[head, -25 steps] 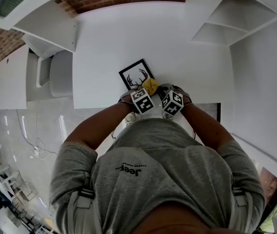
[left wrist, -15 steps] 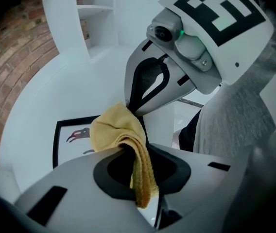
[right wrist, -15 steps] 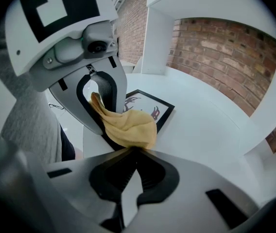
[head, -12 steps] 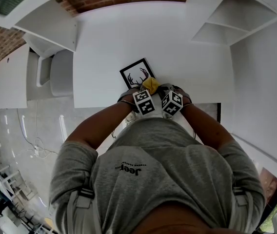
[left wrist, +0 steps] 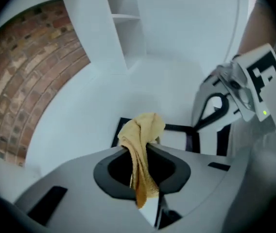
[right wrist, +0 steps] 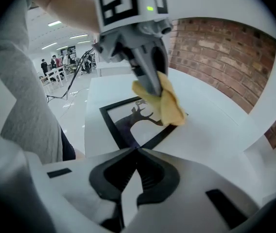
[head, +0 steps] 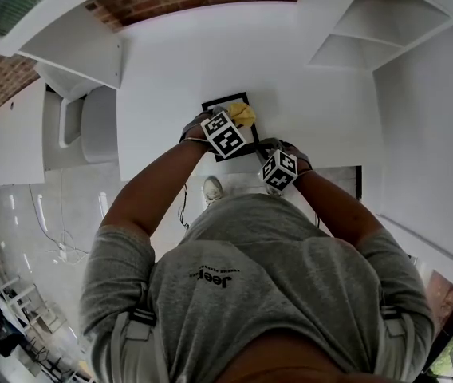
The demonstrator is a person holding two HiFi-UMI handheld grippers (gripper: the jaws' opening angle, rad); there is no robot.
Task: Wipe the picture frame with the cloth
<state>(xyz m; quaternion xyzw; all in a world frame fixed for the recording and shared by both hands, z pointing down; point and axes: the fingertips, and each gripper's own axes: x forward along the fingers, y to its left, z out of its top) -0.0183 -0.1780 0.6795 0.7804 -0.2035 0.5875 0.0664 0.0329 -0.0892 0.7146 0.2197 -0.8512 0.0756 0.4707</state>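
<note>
**Q:** How does the frame (right wrist: pixel 124 128) look, and where is it?
**A:** It has a black rim and a white sheet with a dark silhouette of an antlered deer; it lies flat on the white desk (head: pixel 180 61), close to the front edge.

**Q:** And the cloth (right wrist: pixel 167 106)?
**A:** It is yellow and bunched; the left hand-held gripper (left wrist: pixel 140 152) is clamped on it; its loose end hangs onto the rim at the frame's far corner.

**Q:** The right hand-held gripper (right wrist: pixel 136 149)?
**A:** Its jaws are together with nothing between them; the tips sit at the frame's near corner; whether they press on it cannot be told.

**Q:** What are the counts?
**A:** One frame; one cloth; two hand-held grippers.
</note>
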